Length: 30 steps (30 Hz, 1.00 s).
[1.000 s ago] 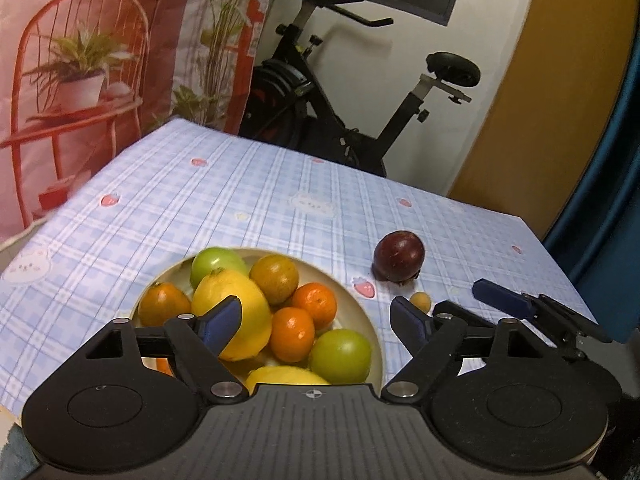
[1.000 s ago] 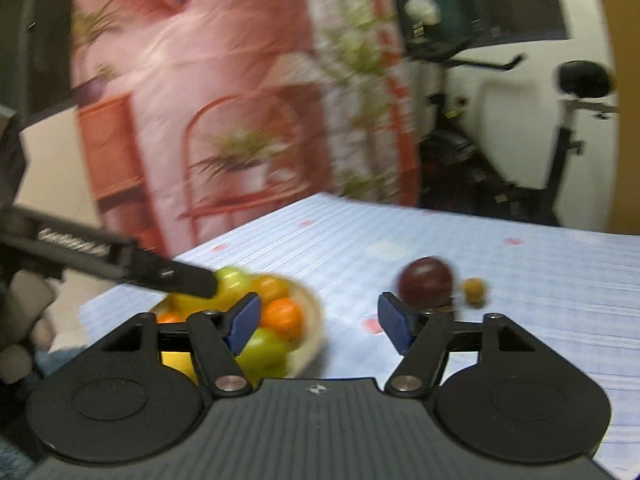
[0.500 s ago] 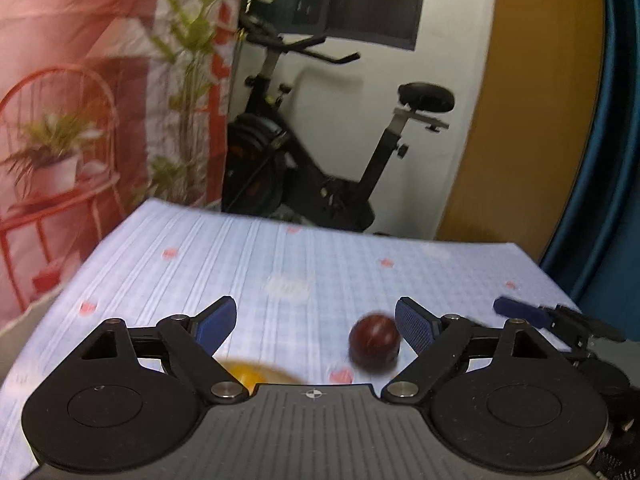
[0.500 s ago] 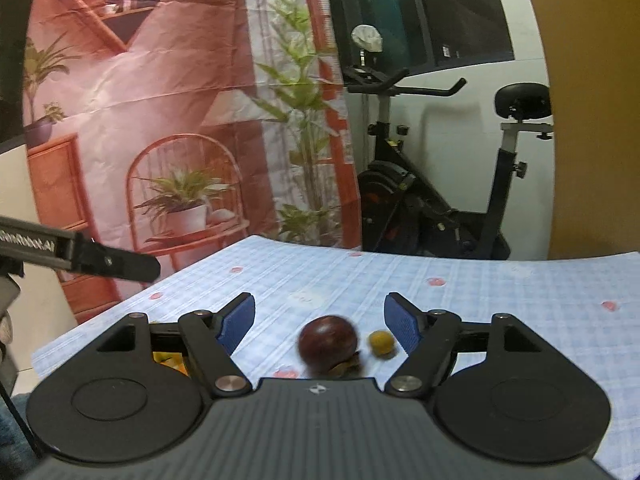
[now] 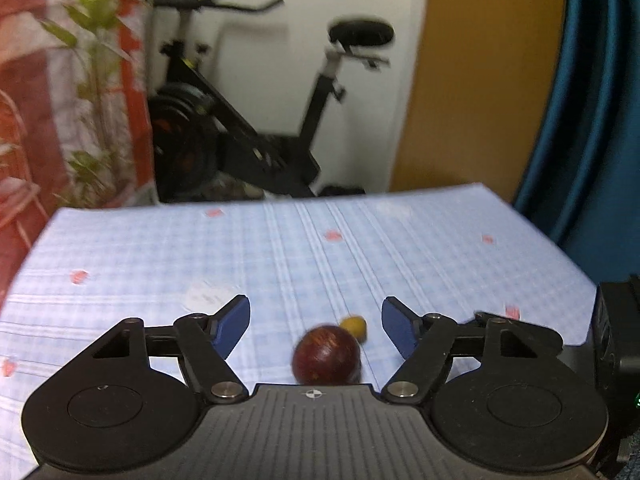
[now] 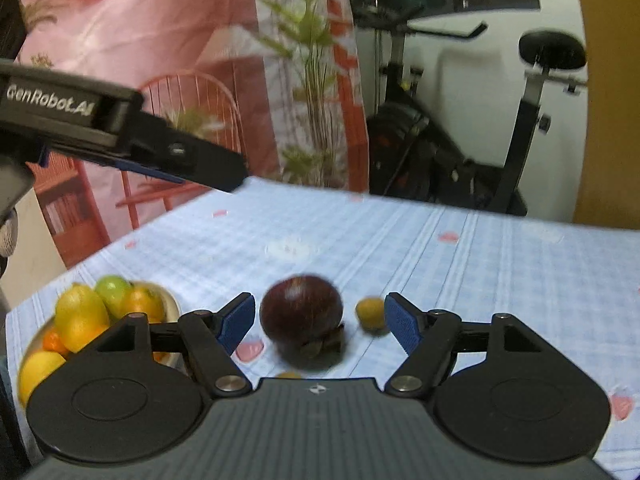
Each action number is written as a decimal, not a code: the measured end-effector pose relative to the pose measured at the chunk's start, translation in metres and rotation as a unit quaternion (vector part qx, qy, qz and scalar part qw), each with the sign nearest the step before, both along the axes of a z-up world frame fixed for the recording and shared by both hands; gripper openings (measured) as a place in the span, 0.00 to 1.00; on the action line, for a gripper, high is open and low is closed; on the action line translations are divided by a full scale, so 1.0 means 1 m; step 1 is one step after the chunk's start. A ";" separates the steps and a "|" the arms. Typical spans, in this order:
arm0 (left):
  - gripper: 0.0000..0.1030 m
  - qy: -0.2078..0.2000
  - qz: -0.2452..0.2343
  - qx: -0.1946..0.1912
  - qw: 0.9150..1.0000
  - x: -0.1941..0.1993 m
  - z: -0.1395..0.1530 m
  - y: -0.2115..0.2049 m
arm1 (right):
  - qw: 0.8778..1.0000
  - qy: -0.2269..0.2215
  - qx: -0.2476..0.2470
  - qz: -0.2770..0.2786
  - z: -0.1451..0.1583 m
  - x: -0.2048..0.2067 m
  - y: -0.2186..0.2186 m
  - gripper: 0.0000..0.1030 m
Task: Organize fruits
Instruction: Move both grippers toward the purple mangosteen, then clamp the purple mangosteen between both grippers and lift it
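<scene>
So both grippers are wide open, holding nothing – the right gripper (image 6: 320, 318) has the mangosteen (image 6: 301, 316) between its fingers, untouched, small yellow fruit (image 6: 371, 313) beside it, bowl (image 6: 170, 304) off left. Left gripper (image 5: 316, 326) frames the same two.

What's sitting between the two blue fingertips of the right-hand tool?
In the right wrist view, a dark purple fruit and a small yellow fruit beside it.
</scene>
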<state>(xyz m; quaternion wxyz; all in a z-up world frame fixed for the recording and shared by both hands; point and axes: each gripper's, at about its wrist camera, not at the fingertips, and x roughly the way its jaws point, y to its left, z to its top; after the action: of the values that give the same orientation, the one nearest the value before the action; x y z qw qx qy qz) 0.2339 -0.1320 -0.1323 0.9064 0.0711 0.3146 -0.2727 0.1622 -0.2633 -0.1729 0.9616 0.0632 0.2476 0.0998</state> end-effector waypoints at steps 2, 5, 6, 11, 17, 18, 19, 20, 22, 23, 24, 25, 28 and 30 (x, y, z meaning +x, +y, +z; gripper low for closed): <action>0.72 0.020 -0.008 0.008 1.000 0.006 -0.014 -0.007 | 1.000 0.007 0.006 0.004 -0.007 0.005 0.001 0.72; 0.72 0.046 -0.018 0.011 0.999 0.017 -0.028 -0.014 | 1.000 0.015 0.014 0.009 -0.012 0.009 0.001 0.72; 0.72 0.051 -0.021 0.014 0.998 0.019 -0.033 -0.017 | 1.000 0.016 0.016 0.010 -0.014 0.010 0.001 0.72; 0.72 0.059 -0.028 0.032 0.997 0.026 -0.047 -0.025 | 0.999 0.025 0.019 0.015 -0.016 0.016 0.000 0.72; 0.74 0.077 0.001 0.029 0.997 0.044 -0.053 -0.012 | 0.999 0.034 0.017 0.020 -0.016 0.029 0.005 0.72; 0.74 0.083 0.004 0.017 0.996 0.046 -0.053 -0.006 | 0.999 0.037 0.016 0.022 -0.016 0.032 0.006 0.72; 0.74 0.085 0.008 0.011 0.996 0.046 -0.053 -0.003 | 0.999 0.040 0.015 0.025 -0.017 0.034 0.007 0.72; 0.74 0.086 0.013 0.006 0.996 0.047 -0.052 0.001 | 0.999 0.042 0.013 0.027 -0.017 0.037 0.008 0.72; 0.74 0.086 0.022 -0.001 0.996 0.050 -0.050 0.007 | 0.998 0.046 0.013 0.031 -0.017 0.043 0.010 0.72; 0.74 0.087 0.027 -0.004 0.996 0.052 -0.048 0.011 | 0.998 0.048 0.013 0.034 -0.018 0.046 0.012 0.72; 0.74 0.088 0.030 -0.008 0.996 0.054 -0.048 0.015 | 0.998 0.049 0.014 0.036 -0.018 0.048 0.013 0.72; 0.74 0.088 0.033 -0.011 0.995 0.055 -0.047 0.018 | 0.998 0.050 0.013 0.039 -0.018 0.051 0.014 0.72; 0.74 0.087 0.046 -0.020 0.995 0.058 -0.046 0.028 | 0.997 0.054 0.019 0.045 -0.018 0.057 0.016 0.72; 0.74 0.090 0.056 -0.026 0.994 0.062 -0.045 0.034 | 0.997 0.057 0.023 0.048 -0.019 0.061 0.016 0.72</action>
<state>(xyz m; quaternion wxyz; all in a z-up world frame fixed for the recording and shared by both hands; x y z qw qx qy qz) 0.2962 -0.0981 -0.1769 0.8900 0.0049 0.3908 -0.2349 0.2230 -0.2472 -0.1915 0.9385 0.0790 0.3021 0.1473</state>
